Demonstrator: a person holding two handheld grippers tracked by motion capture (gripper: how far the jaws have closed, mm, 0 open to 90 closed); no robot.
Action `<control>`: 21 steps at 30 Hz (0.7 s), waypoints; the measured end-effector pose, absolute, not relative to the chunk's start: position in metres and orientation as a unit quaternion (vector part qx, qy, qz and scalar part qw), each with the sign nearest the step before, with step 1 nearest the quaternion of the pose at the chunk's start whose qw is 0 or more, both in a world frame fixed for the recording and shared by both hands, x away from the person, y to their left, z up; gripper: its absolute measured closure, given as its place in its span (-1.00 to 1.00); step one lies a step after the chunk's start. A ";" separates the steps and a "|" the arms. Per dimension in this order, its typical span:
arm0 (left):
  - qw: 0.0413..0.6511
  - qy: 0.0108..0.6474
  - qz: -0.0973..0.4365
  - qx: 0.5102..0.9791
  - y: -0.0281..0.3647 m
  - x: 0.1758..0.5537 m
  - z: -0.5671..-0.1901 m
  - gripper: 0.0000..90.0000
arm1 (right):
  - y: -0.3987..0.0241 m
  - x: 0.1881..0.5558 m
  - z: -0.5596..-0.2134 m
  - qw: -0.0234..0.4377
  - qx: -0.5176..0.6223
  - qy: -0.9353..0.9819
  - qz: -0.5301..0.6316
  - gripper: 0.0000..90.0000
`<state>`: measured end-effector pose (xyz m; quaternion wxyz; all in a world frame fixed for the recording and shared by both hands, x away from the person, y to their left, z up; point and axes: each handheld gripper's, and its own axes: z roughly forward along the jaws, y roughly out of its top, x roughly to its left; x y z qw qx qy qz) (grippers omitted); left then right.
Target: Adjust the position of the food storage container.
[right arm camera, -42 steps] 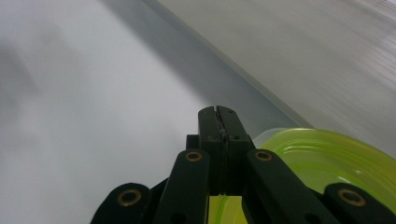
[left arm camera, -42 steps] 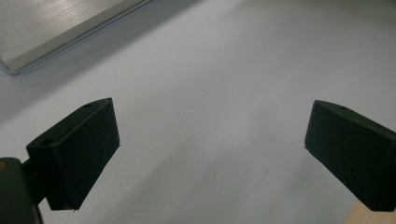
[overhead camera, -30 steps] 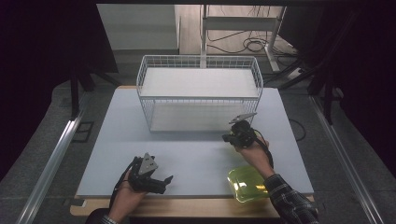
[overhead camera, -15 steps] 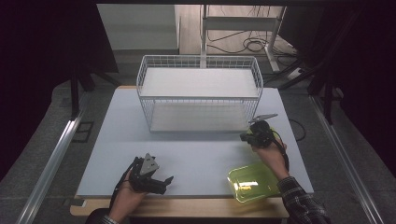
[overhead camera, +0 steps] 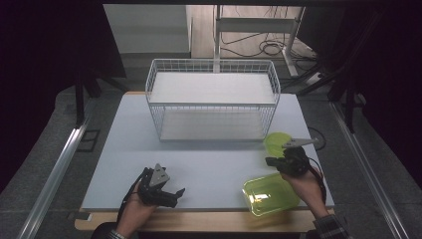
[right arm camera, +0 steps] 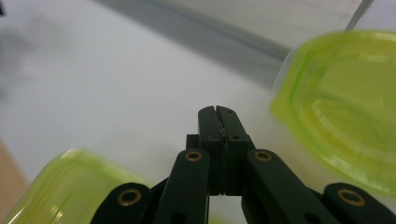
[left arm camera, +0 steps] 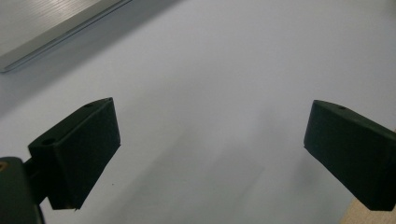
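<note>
On white table (overhead camera: 209, 169): wire basket (overhead camera: 213, 99); left tool (overhead camera: 171, 191) spread; right tool (overhead camera: 272, 162) pressed together; dark room around.

A: High view sat above the near edge, looking forward and down over the table (overhead camera: 209, 164) and basket (overhead camera: 213, 99).
B: Gripper cams?
A: Left one was close above bare table (left arm camera: 224, 70), facing along its jaws. Right one was low, near the lid (right arm camera: 345, 107); high view shared that lid (overhead camera: 275, 143).
</note>
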<state>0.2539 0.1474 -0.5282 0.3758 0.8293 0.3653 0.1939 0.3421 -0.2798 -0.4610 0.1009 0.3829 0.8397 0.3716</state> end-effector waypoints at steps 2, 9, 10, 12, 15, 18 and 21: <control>0.376 0.366 0.194 0.829 0.147 0.254 -0.528 -0.93 | -0.285 0.330 -0.460 0.099 0.380 0.839 0.376 0.98; 0.373 0.364 0.193 0.831 0.146 0.254 -0.529 -0.93 | -0.307 0.282 -0.453 0.097 0.381 0.838 0.378 0.97; 0.374 0.364 0.193 0.831 0.145 0.254 -0.529 -0.93 | -0.309 0.278 -0.452 0.098 0.381 0.838 0.379 0.97; 0.373 0.364 0.193 0.831 0.145 0.254 -0.529 -0.93 | -0.314 0.265 -0.451 0.098 0.380 0.838 0.378 0.97; 0.373 0.364 0.193 0.832 0.145 0.254 -0.529 -0.93 | -0.319 0.247 -0.450 0.104 0.377 0.840 0.376 0.97; 0.370 0.363 0.195 0.833 0.144 0.254 -0.529 -0.93 | -0.321 0.234 -0.451 0.107 0.375 0.843 0.370 0.97; 0.370 0.363 0.195 0.833 0.144 0.254 -0.529 -0.93 | -0.325 0.221 -0.453 0.104 0.376 0.845 0.366 0.97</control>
